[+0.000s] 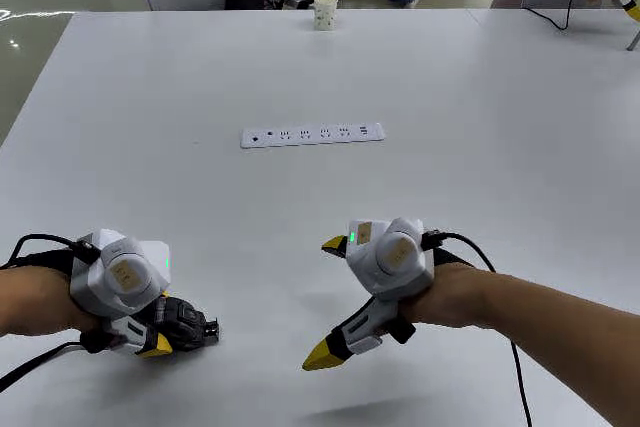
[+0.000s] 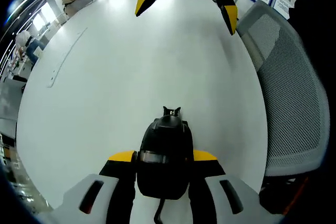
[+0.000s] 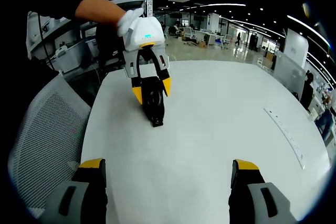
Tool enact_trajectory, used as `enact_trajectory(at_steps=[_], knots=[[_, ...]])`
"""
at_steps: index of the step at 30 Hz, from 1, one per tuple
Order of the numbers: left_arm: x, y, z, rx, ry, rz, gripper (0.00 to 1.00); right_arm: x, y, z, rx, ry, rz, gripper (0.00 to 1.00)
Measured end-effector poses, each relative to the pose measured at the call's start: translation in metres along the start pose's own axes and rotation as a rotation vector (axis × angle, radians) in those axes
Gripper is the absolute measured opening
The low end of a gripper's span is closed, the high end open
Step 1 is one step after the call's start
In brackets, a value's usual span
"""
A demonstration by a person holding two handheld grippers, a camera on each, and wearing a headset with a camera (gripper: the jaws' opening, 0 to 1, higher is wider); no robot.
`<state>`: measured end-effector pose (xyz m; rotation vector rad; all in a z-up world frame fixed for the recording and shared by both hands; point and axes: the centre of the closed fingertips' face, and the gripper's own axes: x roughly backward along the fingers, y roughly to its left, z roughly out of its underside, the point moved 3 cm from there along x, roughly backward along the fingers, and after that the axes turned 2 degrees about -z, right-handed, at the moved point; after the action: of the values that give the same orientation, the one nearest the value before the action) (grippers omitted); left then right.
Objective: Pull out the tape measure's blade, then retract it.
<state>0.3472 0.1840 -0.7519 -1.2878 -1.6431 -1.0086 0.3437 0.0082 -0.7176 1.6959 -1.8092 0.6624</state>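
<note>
The left gripper clenches the tape measure near the table's front edge. The right gripper gapes empty and may slip off the small hook.

Bright, even ceiling light leaves faint shadows on the smooth white desk. Both gripper views warp at their edges.

White table carries a power strip and, seemingly, a paper cup.
</note>
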Motion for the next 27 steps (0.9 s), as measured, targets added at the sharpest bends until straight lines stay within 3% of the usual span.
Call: enact_trajectory(at_steps=[14, 27], knots=[[-0.001, 0.000, 0.001, 0.030, -0.033, -0.012, 0.33, -0.038, -0.004, -0.005, -0.013, 0.031, -0.038, 0.90], [-0.001, -0.002, 0.000, 0.020, -0.020, -0.007, 0.32, -0.070, -0.002, -0.017, 0.040, 0.046, -0.056, 0.78]])
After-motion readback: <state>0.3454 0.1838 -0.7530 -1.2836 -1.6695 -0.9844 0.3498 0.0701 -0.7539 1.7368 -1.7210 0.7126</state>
